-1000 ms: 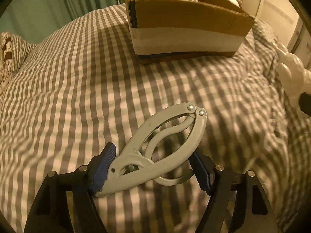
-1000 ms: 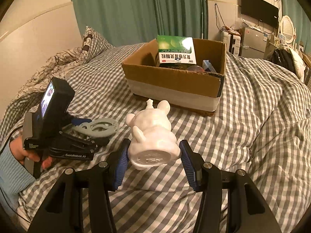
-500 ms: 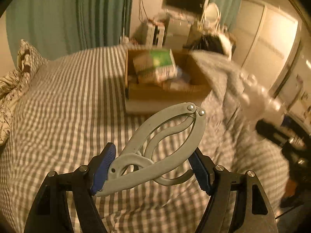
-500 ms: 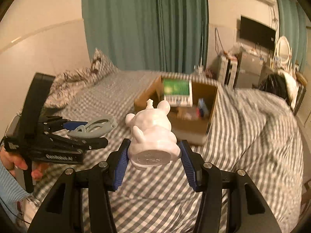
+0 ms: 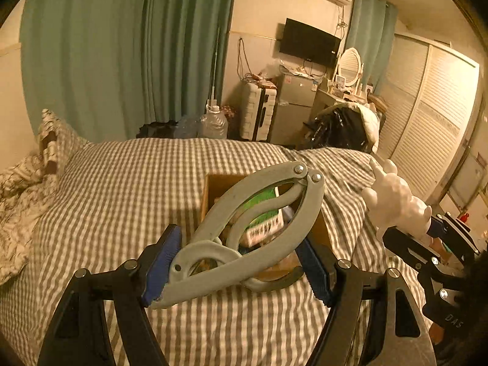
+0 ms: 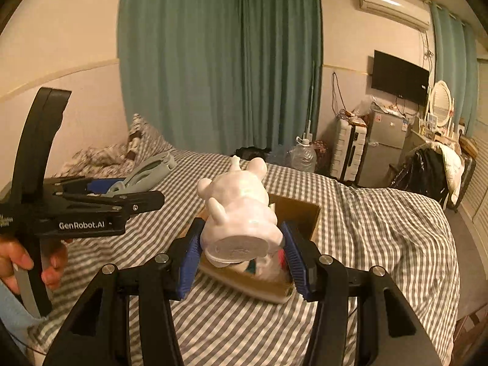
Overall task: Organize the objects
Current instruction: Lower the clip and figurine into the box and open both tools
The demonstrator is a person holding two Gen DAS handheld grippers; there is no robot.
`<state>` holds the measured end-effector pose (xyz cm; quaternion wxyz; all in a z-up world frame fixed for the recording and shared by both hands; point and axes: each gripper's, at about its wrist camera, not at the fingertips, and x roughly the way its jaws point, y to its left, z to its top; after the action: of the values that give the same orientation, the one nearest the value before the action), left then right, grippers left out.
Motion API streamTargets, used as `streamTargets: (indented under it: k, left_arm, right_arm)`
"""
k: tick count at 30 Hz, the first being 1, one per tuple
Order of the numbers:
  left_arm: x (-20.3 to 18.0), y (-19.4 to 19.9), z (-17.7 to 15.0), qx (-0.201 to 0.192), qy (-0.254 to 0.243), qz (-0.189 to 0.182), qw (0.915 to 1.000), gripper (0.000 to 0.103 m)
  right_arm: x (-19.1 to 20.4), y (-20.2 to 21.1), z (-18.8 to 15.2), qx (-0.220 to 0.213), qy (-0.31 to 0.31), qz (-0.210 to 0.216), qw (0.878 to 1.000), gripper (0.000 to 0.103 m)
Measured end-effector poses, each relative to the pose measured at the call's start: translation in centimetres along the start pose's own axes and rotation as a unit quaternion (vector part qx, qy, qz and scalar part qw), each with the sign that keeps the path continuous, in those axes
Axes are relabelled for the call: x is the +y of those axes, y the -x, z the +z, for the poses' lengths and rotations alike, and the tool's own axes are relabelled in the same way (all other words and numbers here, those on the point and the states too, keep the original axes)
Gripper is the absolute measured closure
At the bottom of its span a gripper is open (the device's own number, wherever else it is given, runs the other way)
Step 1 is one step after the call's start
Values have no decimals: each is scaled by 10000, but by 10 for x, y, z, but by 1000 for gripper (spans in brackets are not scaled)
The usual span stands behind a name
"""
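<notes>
Both grippers have risen from the gray-and-white checked bedspread (image 5: 116, 183) since a second ago and now hang above the open brown cardboard box (image 6: 305, 213). Left gripper (image 5: 238, 262) clamps its blue pads on the pale gray plastic hand-grip tool (image 5: 253, 228), held tilted in the air over the box, where a green-and-white carton (image 5: 262, 210) shows through its loops. Right gripper (image 6: 241, 253) squeezes the white ceramic pig figurine (image 6: 241, 210) by its base, snout pointing away.
</notes>
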<state>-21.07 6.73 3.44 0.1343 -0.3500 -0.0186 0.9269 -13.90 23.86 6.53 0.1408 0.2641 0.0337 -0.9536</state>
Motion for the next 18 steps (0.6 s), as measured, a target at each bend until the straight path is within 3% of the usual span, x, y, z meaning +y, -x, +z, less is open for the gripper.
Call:
streamTargets:
  k: [8, 18]
  left_arm:
    - [-30, -99, 12, 469, -335, 111, 9983, 26]
    - [-46, -170, -26, 1018, -745, 91, 9920, 26]
  right_arm:
    - [-56, -80, 26, 361, -195, -245, 9989, 52]
    - [-94, -184, 10, 1068, -221, -489, 9928, 52]
